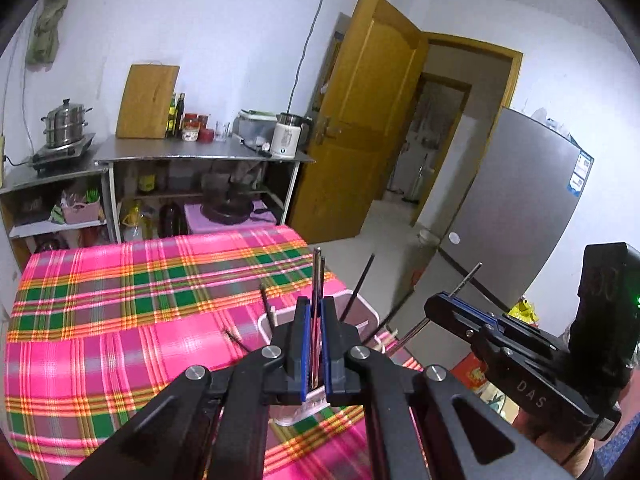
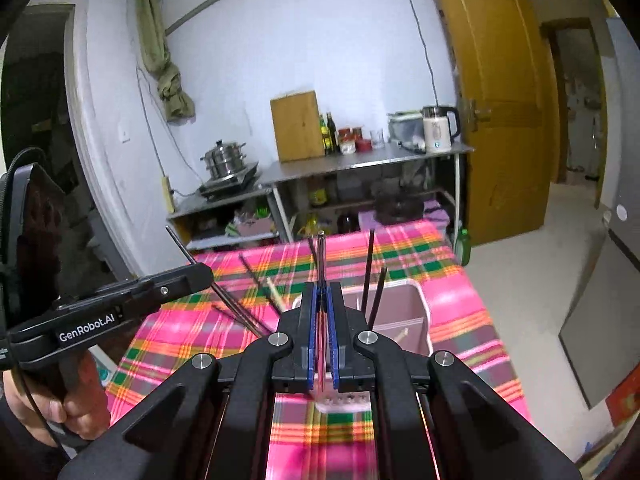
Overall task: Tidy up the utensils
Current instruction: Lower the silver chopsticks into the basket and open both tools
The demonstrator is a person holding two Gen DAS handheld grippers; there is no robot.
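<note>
Chopsticks (image 1: 318, 280) clamped in left claw (image 1: 316, 344); another pair (image 2: 322, 256) in right claw (image 2: 323, 332); lower ends hidden.

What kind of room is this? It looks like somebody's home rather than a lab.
Most likely a home kitchen. A steel steamer pot sits on a small cooktop, an electric kettle and oil bottles stand on the metal counter, and a fridge stands beside the wooden door.

Home kitchen. Steel counter (image 1: 208, 152) along the white wall bears a steamer pot (image 1: 65, 122) on a hob at its left end, chopping board (image 1: 147, 100), oil bottles (image 1: 178, 114), jars, kettle (image 1: 286, 134); fridge (image 1: 520, 208); wooden door (image 1: 368, 112); table under plaid cloth (image 1: 120, 300).
</note>
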